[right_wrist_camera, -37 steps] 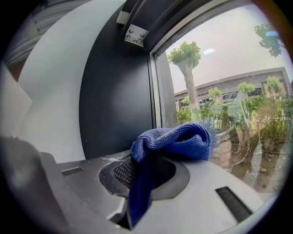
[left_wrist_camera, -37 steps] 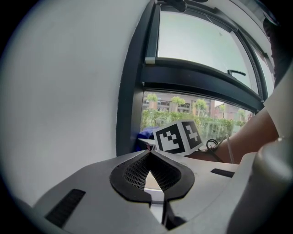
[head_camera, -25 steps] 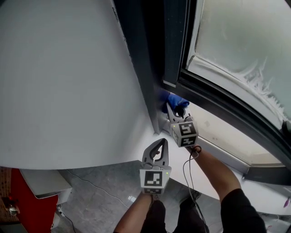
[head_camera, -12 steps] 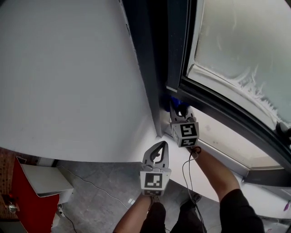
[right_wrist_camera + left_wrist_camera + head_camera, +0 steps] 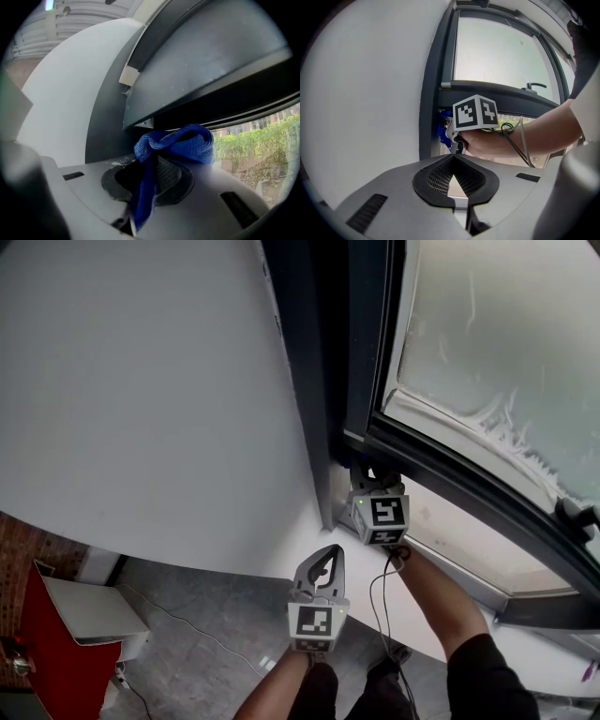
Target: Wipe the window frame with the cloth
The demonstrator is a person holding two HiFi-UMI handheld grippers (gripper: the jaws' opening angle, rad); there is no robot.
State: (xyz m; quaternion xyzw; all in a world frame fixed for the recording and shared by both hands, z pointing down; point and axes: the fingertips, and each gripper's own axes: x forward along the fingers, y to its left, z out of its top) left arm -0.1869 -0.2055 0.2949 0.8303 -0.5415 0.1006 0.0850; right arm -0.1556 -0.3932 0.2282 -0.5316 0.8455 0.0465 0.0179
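Blue cloth (image 5: 176,143) is clamped in the fingers of my right gripper (image 5: 367,474), at the lower corner of the dark window frame (image 5: 323,381). My left gripper (image 5: 328,554) hangs below, fingers together on nothing. Only a fold looks caught, so I think hard rubbing against the frame edge may pull it out.

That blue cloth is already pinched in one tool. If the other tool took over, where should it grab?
Probably the puffy loop of the blue microfibre cloth bulging beyond the right tool, approached from the white wall side: the strip inside the jaws is trapped, and the dark window frame crowds above.
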